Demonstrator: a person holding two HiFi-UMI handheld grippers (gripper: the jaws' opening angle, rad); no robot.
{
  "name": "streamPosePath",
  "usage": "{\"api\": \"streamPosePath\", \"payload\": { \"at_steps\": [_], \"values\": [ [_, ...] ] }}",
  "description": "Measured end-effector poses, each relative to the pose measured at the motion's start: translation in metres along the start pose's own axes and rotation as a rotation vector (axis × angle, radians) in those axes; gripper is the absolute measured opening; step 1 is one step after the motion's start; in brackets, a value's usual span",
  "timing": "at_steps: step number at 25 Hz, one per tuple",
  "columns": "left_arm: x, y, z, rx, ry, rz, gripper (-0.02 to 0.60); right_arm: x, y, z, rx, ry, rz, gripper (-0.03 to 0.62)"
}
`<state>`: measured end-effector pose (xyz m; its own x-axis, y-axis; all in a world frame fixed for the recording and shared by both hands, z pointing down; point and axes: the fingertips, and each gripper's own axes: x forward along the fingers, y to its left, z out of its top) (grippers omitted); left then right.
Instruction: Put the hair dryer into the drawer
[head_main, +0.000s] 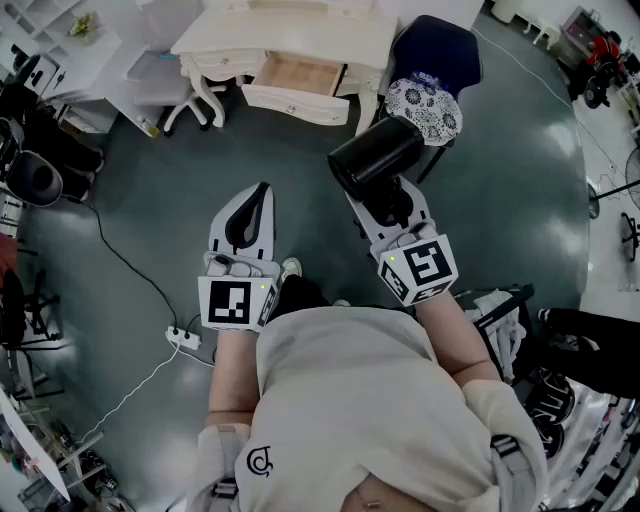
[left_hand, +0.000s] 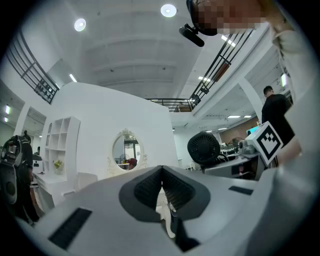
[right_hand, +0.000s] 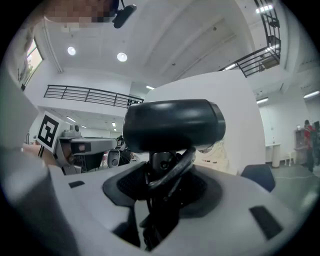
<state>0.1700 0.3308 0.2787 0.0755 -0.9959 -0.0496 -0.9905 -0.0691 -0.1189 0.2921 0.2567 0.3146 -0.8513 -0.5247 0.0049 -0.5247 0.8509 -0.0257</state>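
While the white table (head_main: 290, 25) stands across the floor with its drawer (head_main: 300, 75) pulled open, ready to receive it, the hair dryer (head_main: 375, 158) sits aloft in the right claw (head_main: 386, 203), clenched on its handle and looped cord for carrying. It is black, matte, with a stubby barrel. The left claw (head_main: 261, 196) is closed, empty.

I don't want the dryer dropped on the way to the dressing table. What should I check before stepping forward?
1. Grip on hair dryer: ok, right gripper is clamped on its handle.
2. Drawer open: ok, pulled out, bare wood inside.
3. Left gripper free: ok, shut and empty.
4. Floor ahead: ok, the cable lies off to the left.
5. Dryer's cord fully tucked: cannot tell.
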Motion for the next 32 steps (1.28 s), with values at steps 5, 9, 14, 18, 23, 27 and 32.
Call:
{"api": "streamPosePath", "payload": {
  "at_steps": [5,9,14,18,23,27,32],
  "values": [
    [0.006,-0.001,-0.001,-0.008,0.0,-0.004,0.011,0.001,-0.006,0.001,-0.02,-0.002,-0.011,0.202],
    [0.01,0.003,-0.004,-0.037,0.001,0.015,0.011,0.004,-0.01,0.0,-0.032,-0.001,-0.016,0.202],
    [0.016,0.0,-0.009,-0.023,0.024,0.015,0.011,0.005,-0.018,-0.002,-0.023,0.003,-0.025,0.204],
    [0.023,0.001,-0.017,-0.023,0.04,0.005,0.011,0.011,-0.026,-0.013,0.007,0.025,-0.025,0.204],
    [0.039,0.015,-0.033,-0.039,0.058,-0.014,0.011,0.034,-0.033,-0.025,0.012,0.05,-0.044,0.204],
    [0.064,0.043,-0.042,-0.036,0.055,-0.035,0.011,0.071,-0.04,-0.032,0.026,0.065,-0.056,0.204],
    [0.105,0.095,-0.056,-0.059,0.054,-0.08,0.011,0.13,-0.048,-0.036,0.003,0.079,-0.108,0.204]
  ]
}}
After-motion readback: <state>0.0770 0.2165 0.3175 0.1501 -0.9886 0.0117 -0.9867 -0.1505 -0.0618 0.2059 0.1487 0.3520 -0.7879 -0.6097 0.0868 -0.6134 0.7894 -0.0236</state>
